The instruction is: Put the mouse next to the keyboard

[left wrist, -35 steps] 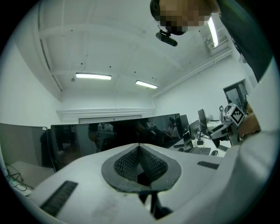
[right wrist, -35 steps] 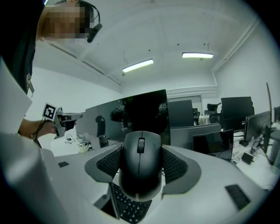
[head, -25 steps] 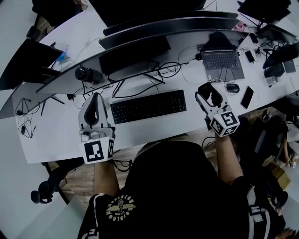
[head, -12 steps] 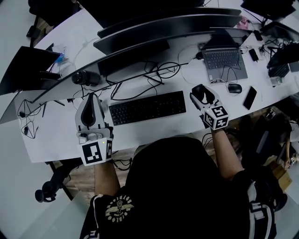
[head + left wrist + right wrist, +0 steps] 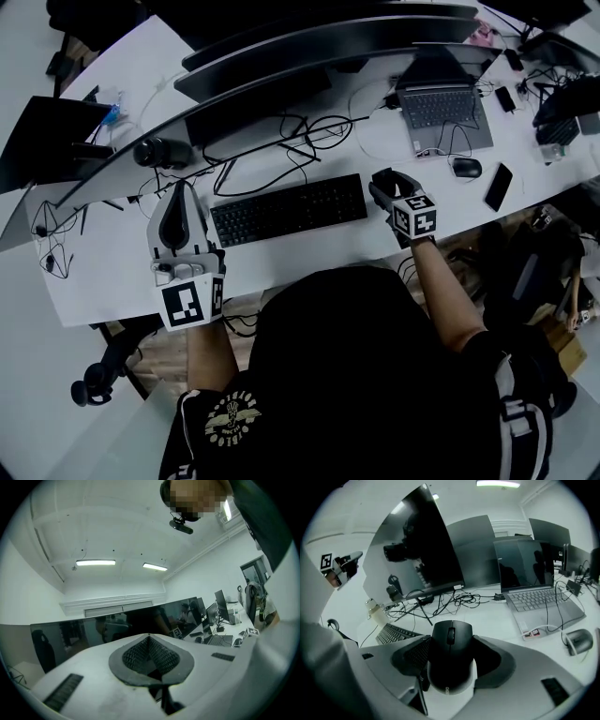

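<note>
Mouse [image 5: 450, 641] clamped between right gripper's [image 5: 386, 183] fingers; keyboard [image 5: 289, 209] just left of them: lower flat, release gently. Left gripper's [image 5: 178, 208] fingers together, empty.

the desk [image 5: 309, 249] is bare in a strip along its near edge, in front of the keyboard [image 5: 289, 209]. a bare patch lies just right of the keyboard; the right gripper [image 5: 384, 181] hangs over it, jaws closed on the mouse [image 5: 450, 656]. farther right, a second mouse [image 5: 466, 168] and a phone [image 5: 497, 186] lie near each other, and a laptop [image 5: 439, 108] closes the far side. behind the keyboard, tangled cables [image 5: 281, 141] fill the desk up to the monitors [image 5: 281, 80]. the left gripper [image 5: 177, 199] stands beside the keyboard's left end, a black cylinder [image 5: 161, 152] behind it.
</note>
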